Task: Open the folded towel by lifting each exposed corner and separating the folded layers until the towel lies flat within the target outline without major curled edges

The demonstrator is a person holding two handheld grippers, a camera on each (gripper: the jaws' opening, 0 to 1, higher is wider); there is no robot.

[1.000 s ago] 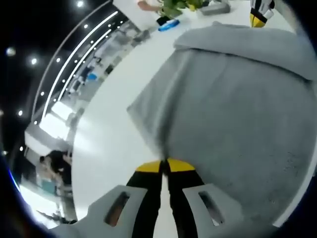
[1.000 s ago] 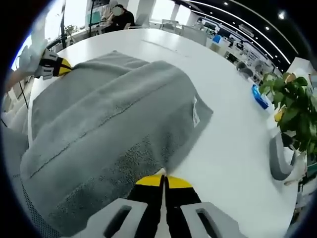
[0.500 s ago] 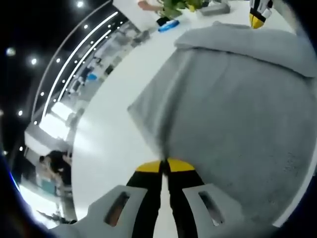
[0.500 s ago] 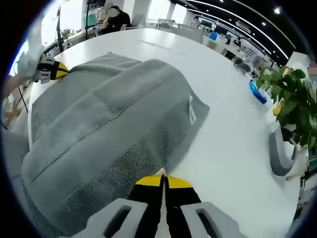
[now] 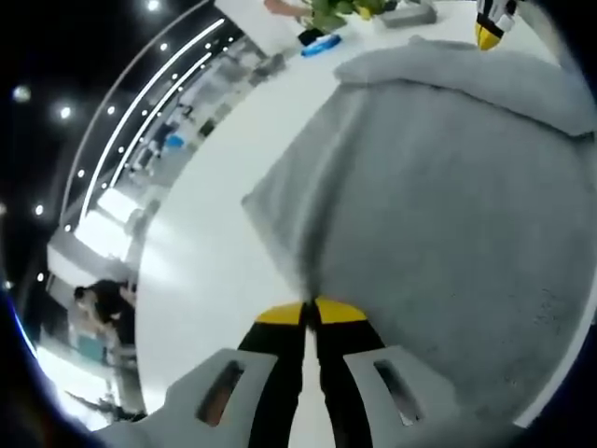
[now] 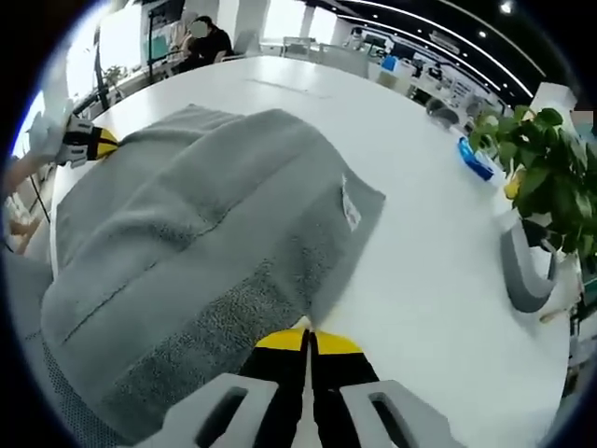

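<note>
Left gripper (image 5: 311, 303): jaws closed on a corner of the grey towel (image 5: 448, 205), which spreads ahead and to its right over the white table (image 5: 215, 233). Right gripper (image 6: 309, 333): also pinched on a towel edge; cloth fans ahead-left, care label (image 6: 351, 214) just ahead. Judgement: draw both corners apart evenly, keep tension low and level, so the raised layer peels without curling.

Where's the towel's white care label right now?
In the right gripper view, the white label sits on the grey towel's right edge, beside bare white table, up and right of the right hand-held gripper.
</note>
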